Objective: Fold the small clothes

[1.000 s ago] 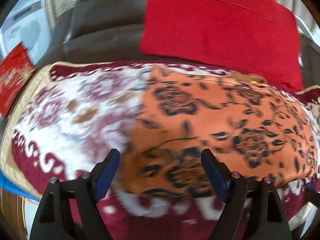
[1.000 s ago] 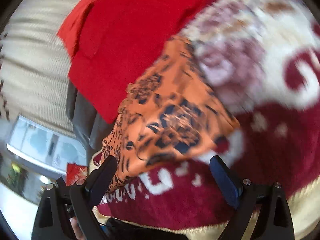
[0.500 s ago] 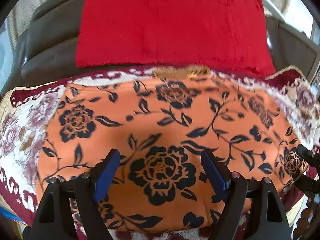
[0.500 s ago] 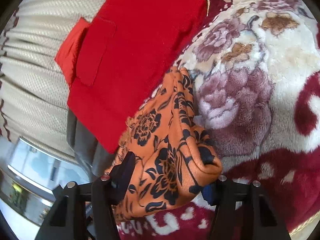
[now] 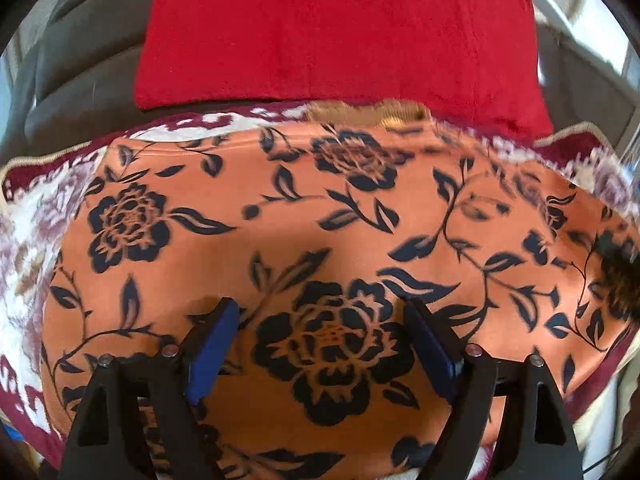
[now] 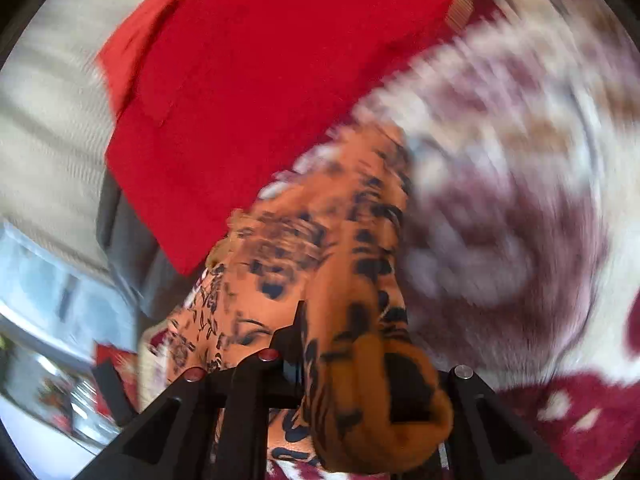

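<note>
Orange floral cloth [image 5: 320, 216] (black roses and vines all over it) is lying spread across the plush maroon-and-cream blanket [image 5: 36, 216], and we're looking at it from both wrist cams. Behind it a folded red garment [image 5: 340, 28] sits on the grey seat [image 5: 80, 80], its near edge touching the blanket's far edge.

Our left gripper [image 5: 322, 344] hangs over the near part of the cloth with its jaws spread wide, blue pads apart, nothing pinched between them. One big rose shows right in the gap.

Our right gripper [image 6: 360, 364] is closing its jaws on a bunched-up end of the cloth [image 6: 352, 320], and that end is lifted off the blanket [image 6: 540, 200] in a thick fold that fills the gap between the fingers. The right view is pretty smeared with blur, so we can't make out the pads themselves. The red garment [image 6: 260, 92] shows at upper left there too.
</note>
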A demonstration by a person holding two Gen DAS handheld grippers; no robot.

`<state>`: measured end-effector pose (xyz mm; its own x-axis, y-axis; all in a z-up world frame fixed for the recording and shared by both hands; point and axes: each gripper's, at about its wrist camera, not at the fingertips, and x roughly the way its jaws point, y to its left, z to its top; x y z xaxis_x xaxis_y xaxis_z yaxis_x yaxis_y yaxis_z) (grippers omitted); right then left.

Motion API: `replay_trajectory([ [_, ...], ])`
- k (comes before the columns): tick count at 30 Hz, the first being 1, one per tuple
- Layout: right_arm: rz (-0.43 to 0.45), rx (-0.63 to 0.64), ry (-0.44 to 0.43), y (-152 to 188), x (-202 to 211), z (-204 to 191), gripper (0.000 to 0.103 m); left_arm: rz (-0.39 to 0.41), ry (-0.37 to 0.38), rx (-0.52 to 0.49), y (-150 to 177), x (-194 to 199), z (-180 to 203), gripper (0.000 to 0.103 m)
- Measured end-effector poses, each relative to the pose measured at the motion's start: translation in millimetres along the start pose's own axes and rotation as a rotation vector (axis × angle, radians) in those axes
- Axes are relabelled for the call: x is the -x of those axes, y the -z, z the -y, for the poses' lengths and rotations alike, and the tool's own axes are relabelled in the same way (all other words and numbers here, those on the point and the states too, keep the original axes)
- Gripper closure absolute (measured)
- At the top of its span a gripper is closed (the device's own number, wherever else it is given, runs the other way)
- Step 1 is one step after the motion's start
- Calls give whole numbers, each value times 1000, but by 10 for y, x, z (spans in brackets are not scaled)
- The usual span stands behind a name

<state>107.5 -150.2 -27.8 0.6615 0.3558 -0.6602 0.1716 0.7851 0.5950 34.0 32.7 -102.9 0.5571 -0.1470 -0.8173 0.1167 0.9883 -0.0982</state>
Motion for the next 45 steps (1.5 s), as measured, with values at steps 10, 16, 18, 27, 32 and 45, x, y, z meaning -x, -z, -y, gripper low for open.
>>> replay_trajectory([
  [10,-88,606,-51,614,-781,-2698,85,218,-41,432,301,816,-1865,18],
  [16,-364,638,29,1368,-1997,-2973,84,192,-72,560,663,834,-2472,18],
  [18,-333,626,-1,1251,-1920,-3161,85,207,-77,576,737,877,-2545,18],
  [27,-397,662,-82,1692,-2191,-3400,20,227,-25,565,735,932,-2538,18],
  [32,-327,632,-176,1709,-1939,-3234,20,249,7,551,712,1036,-2498,18],
  [45,-221,396,-222,1415,-1048,-2192,20,107,97,385,353,719,-1520,18],
])
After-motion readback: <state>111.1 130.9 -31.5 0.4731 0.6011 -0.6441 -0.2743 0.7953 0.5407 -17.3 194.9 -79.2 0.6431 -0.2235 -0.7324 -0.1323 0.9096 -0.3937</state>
